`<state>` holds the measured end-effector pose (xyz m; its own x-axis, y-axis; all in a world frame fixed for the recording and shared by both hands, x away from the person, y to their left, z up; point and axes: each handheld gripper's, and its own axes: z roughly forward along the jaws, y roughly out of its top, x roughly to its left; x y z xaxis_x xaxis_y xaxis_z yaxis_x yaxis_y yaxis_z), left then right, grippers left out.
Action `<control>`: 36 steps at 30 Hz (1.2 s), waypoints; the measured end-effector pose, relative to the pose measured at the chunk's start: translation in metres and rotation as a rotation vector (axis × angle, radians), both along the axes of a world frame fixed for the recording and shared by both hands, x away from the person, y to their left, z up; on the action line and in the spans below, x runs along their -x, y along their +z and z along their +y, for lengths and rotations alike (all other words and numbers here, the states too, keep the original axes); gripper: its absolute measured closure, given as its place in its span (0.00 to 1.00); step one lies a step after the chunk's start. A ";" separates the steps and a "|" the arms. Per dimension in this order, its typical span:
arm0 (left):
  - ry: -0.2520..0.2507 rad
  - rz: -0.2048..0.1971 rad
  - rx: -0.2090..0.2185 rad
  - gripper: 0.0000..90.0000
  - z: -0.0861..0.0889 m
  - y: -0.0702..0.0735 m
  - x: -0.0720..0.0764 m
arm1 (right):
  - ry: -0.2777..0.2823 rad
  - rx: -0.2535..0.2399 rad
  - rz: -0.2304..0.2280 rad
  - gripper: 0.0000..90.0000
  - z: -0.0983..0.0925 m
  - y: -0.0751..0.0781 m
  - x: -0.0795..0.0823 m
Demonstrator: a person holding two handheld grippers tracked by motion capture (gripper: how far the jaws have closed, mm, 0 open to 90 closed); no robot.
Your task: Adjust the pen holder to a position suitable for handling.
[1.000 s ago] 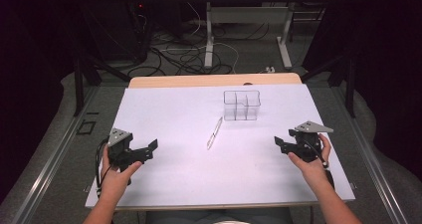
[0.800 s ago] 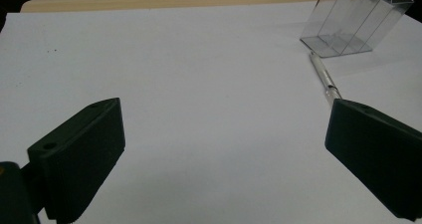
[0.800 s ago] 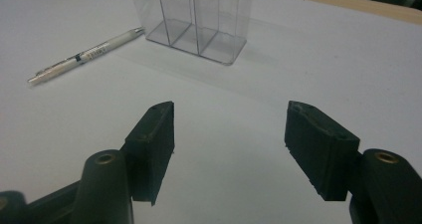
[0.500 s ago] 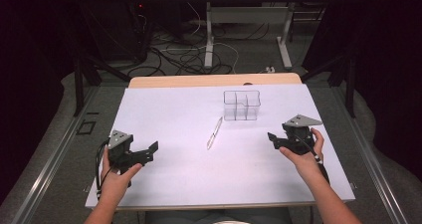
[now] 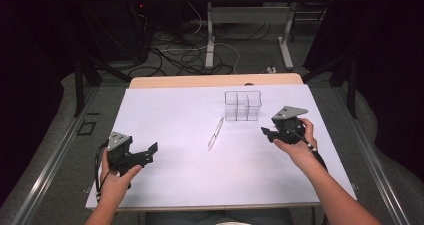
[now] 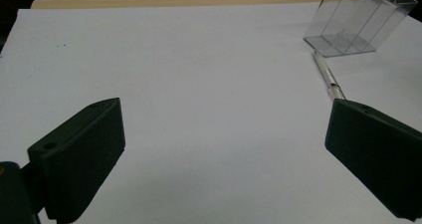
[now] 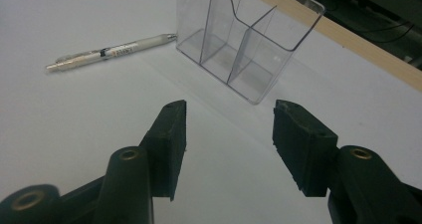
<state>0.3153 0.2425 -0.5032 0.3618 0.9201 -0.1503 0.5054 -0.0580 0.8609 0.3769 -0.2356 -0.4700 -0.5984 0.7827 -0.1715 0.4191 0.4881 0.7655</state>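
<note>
Pen (image 5: pixel 216 133) flat on white sheet (image 5: pixel 175 175), untouched, mid-table, lying just in front of and left of clear organizer (image 5: pixel 243 105); tip end nearest organizer, not touching it as far as visible.

Right gripper (image 5: pixel 265 131): jaws apart with nothing between, just been closing partway, only bare sheet in the gap in right gripper view (image 7: pixel 229 134). Held above table, right of pen, aimed toward organizer (image 7: pixel 249 40) and pen (image 7: pixel 112 50). Near both, contacting neither. Right hand (image 5: pixel 295 140) wrapped around gripper body, grey plate on top.

Left gripper (image 5: pixel 152 147): released, jaws spread wide, empty, low over sheet at near-left. In left gripper view, both pads (image 6: pixel 79 154) frame blank sheet; pen (image 6: pixel 328 77) and organizer (image 6: pixel 358 20) far off toward upper right, pen end partly hidden behind right-hand pad. Left hand (image 5: pixel 117 177) on gripper body, well apart from pen.

Organizer: upright, transparent, several compartments, all look empty. Stands toward far side of sheet, near wooden table edge (image 5: pixel 215 80).

Progress, judged: very start. Likely job = pen into organizer. Nothing grasped, nothing placed. Done: right gripper brought into neighbourhood of pen. Left: line up over pen barrel, close on it, lift, stand it in a compartment, let go. Thin barrel flat on sheet, could roll or slip on pinch.
</note>
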 end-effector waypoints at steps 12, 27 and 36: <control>-0.010 0.017 -0.007 0.03 -0.001 -0.002 -0.002 | 0.152 0.184 -0.028 0.50 0.018 0.029 -0.023; -0.003 0.016 0.001 0.03 0.000 -0.003 -0.003 | 0.298 0.331 -0.003 0.53 0.043 0.048 -0.056; -0.009 0.019 0.000 0.03 0.001 -0.003 -0.003 | 0.357 0.451 -0.040 0.62 0.050 0.053 -0.078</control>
